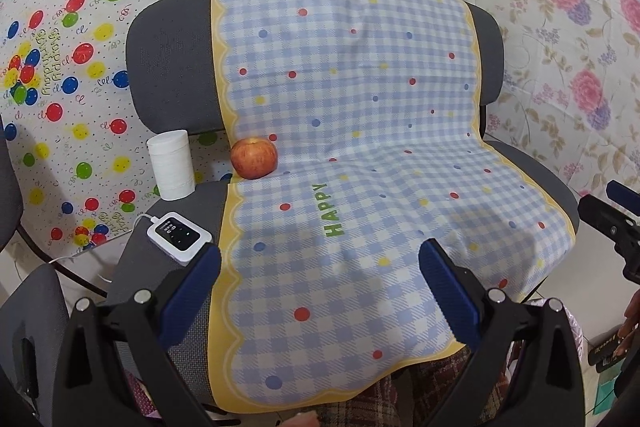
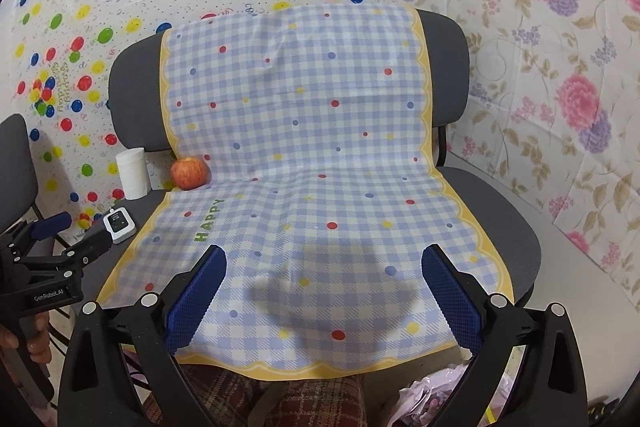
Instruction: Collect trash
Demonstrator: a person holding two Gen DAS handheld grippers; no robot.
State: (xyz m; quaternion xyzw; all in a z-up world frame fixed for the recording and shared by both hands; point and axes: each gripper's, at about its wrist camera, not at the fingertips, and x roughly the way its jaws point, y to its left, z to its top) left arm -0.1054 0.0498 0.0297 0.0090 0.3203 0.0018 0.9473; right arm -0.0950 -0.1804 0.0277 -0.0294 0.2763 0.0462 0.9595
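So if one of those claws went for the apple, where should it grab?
Across the apple's round middle, coming from the front and slightly above. It sits stem-dimple up near the chair's backrest, so behind is blocked, and the left gripper is open and probably nearer.

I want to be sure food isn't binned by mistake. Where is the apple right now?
The apple sits at the back left of the chair seat, on the checked cloth's edge against the backrest, just right of the white paper roll.
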